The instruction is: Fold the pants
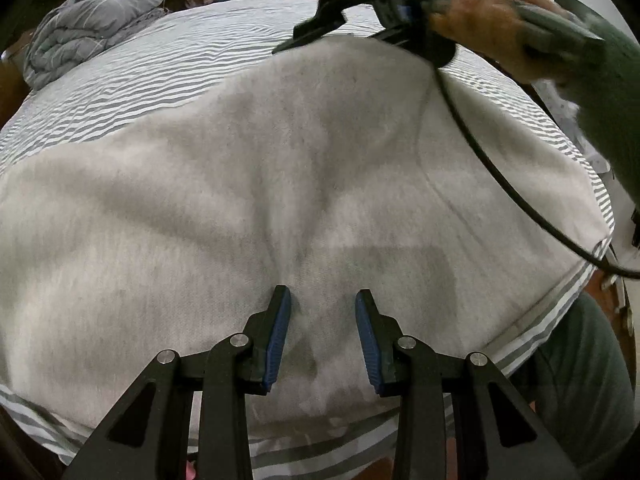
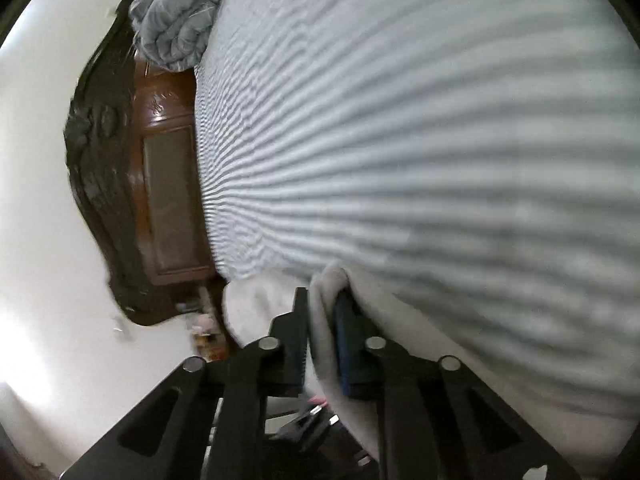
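Light grey pants (image 1: 304, 168) lie spread across a grey and white striped bed (image 1: 160, 68). My left gripper (image 1: 323, 300) is open, its blue-padded fingers (image 1: 280, 332) hovering just over the near part of the pants, holding nothing. My right gripper (image 1: 320, 36) is held by a hand at the far edge of the pants. In the right wrist view the right gripper (image 2: 322, 300) is shut on a fold of the pants (image 2: 324, 320), which bunches between its fingers, with more cloth (image 2: 440, 340) trailing to the right.
A crumpled grey duvet (image 1: 88, 20) lies at the bed's far left corner; it also shows in the right wrist view (image 2: 176, 12). A dark carved wooden headboard (image 2: 120, 184) stands against a white wall. A black cable (image 1: 500, 184) crosses the pants' right side.
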A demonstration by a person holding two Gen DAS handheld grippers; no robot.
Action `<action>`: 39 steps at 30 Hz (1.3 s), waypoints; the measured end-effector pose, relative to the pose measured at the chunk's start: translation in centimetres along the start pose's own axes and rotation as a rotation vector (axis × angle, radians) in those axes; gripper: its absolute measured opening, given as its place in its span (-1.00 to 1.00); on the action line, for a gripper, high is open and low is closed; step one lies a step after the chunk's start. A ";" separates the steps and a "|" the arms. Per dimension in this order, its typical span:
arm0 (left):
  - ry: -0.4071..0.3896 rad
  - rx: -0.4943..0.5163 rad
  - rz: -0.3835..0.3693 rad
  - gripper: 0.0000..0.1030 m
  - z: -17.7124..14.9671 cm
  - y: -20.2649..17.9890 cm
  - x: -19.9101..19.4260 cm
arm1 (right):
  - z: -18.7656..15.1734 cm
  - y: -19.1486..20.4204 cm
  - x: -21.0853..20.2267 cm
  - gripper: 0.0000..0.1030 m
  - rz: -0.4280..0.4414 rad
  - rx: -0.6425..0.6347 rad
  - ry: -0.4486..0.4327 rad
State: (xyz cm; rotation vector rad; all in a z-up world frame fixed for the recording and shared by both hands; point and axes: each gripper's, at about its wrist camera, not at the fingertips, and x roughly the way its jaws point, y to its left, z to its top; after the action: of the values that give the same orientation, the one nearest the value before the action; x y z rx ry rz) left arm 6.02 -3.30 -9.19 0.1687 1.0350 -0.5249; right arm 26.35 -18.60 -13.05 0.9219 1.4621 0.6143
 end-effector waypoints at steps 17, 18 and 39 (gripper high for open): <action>-0.012 -0.134 0.006 -0.31 2.2 2.9 -0.8 | -4.3 2.1 -2.8 -0.65 -0.255 -0.272 -0.096; 0.007 -0.143 0.009 -0.31 2.0 3.2 -0.4 | -4.5 0.9 -2.8 -0.66 -0.297 -0.246 -0.107; 0.032 0.085 -0.101 -0.30 5.5 -9.2 0.4 | -30.0 -23.2 -38.2 -0.20 -0.224 0.212 -0.661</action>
State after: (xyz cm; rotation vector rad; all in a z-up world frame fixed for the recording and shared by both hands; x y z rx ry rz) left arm 5.89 -13.40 -5.73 0.2010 1.0566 -0.6600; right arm -9.48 -58.27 -7.22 0.9849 1.0142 -0.0272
